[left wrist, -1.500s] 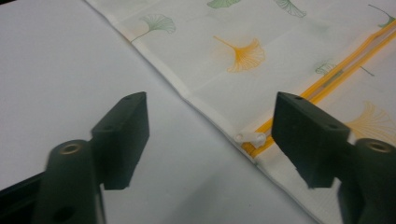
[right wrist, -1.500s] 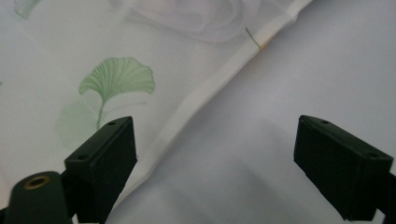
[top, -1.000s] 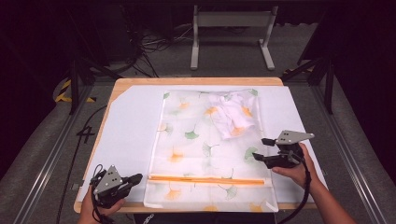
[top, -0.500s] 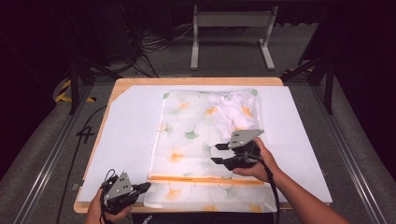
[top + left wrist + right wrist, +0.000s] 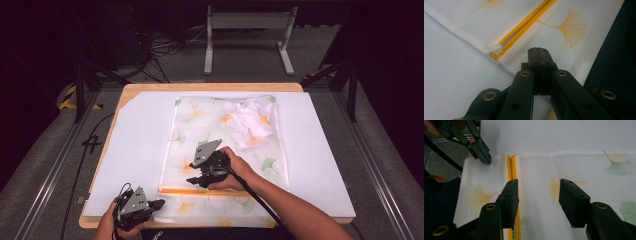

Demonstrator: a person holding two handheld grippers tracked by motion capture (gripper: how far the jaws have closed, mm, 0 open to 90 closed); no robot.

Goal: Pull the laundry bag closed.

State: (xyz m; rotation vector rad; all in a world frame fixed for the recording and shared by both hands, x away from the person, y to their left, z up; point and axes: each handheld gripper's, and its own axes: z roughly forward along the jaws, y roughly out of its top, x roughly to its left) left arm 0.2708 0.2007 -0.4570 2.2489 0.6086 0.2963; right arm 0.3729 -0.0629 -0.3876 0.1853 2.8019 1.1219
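A see-through white zip bag [image 5: 200, 125] printed with ginkgo leaves lies flat on the table, with a white garment [image 5: 252, 122] bunched inside its far right corner. An orange zipper [image 5: 175, 190] runs across the bag's near end, its white pull [image 5: 494, 48] at the left end. My left gripper [image 5: 158, 204] is shut at the bag's near left corner, pinching the fabric [image 5: 539, 51] just below the zipper. My right gripper [image 5: 194, 179] hovers open over the left part of the zipper [image 5: 512, 170], one jaw on the orange strip. The left gripper's tip [image 5: 485, 158] shows beyond it.
The bag rests on a white sheet [image 5: 135, 135] that covers a wooden table [image 5: 200, 86]. Metal frame rails [image 5: 50, 165] run along both sides. Cables and a stand [image 5: 247, 30] lie on the floor beyond the far edge. A dark sleeve [image 5: 614, 50] sits near the bag's front edge.
My right gripper has swept left from the bag's right edge to the left part of the zipper. The left gripper has shifted slightly right onto the bag's near corner.
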